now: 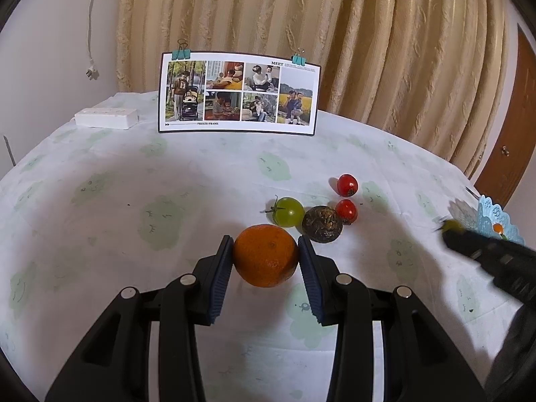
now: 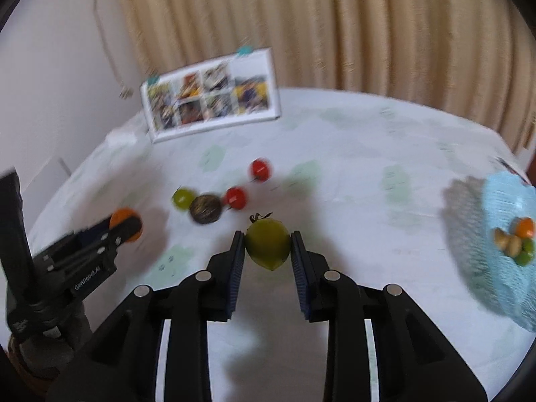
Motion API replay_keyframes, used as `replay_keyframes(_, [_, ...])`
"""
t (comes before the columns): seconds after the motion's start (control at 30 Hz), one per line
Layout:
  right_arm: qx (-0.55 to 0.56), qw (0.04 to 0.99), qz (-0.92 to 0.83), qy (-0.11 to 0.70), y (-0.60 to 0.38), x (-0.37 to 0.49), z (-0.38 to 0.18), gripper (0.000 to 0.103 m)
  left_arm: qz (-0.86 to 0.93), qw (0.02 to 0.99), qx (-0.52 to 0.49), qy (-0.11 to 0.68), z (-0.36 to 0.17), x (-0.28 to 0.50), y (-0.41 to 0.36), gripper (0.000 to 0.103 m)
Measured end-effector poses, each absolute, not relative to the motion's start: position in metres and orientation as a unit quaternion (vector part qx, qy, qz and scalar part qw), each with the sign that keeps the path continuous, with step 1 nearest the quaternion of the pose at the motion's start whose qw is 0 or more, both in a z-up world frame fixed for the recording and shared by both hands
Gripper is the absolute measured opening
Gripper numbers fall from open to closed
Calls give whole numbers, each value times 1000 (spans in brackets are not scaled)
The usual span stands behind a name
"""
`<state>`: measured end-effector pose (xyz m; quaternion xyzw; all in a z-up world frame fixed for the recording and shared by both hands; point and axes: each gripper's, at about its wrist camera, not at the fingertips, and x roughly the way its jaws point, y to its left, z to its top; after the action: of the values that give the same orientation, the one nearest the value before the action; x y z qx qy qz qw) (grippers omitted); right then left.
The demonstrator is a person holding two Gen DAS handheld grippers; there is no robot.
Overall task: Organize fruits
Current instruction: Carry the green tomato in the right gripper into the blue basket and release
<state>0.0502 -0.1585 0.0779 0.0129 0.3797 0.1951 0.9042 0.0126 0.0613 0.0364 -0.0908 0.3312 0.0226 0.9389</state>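
Note:
My left gripper [image 1: 265, 258] is shut on an orange [image 1: 265, 255], held just above the tablecloth. Beyond it lie a green tomato [image 1: 288, 211], a dark brown round fruit [image 1: 322, 223] and two red cherry tomatoes [image 1: 347, 185] [image 1: 346, 211]. My right gripper [image 2: 267, 246] is shut on an olive-green tomato [image 2: 267, 244], above the cloth. The left gripper with the orange [image 2: 125, 224] shows at the left of the right wrist view. A light blue lace basket [image 2: 506, 201] at the right holds several small fruits [image 2: 516, 241]. The right wrist view is blurred.
A photo collage board [image 1: 238, 92] stands at the back of the table. A white power strip [image 1: 106, 118] lies at the back left. A beige curtain [image 1: 335, 33] hangs behind. The basket's edge [image 1: 495, 217] shows at the right of the left wrist view.

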Motion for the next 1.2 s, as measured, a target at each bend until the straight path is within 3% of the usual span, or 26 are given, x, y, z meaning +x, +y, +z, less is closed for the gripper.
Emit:
replay_keyframes(0.3, [69, 932, 100, 342, -244, 34, 96, 29, 26, 937, -93, 336, 34, 14, 62, 40])
replay_keyframes(0.9, [148, 930, -65, 329, -380, 10, 74, 29, 41, 933, -84, 346, 34, 16, 59, 40])
replay_keyframes(0.97, [154, 930, -66, 327, -383, 7, 73, 37, 40, 934, -83, 345, 36, 14, 56, 40])
replay_keyframes(1.0, [159, 931, -68, 323, -385, 5, 73, 48, 39, 934, -83, 345, 37, 14, 55, 40])
replay_keyframes(1.03, [161, 932, -72, 316, -387, 3, 74, 52, 37, 935, -83, 344, 39, 13, 54, 40])
replay_keyframes(1.2, [165, 938, -96, 288, -395, -7, 78, 52, 17, 937, -75, 340, 51, 11, 38, 40])
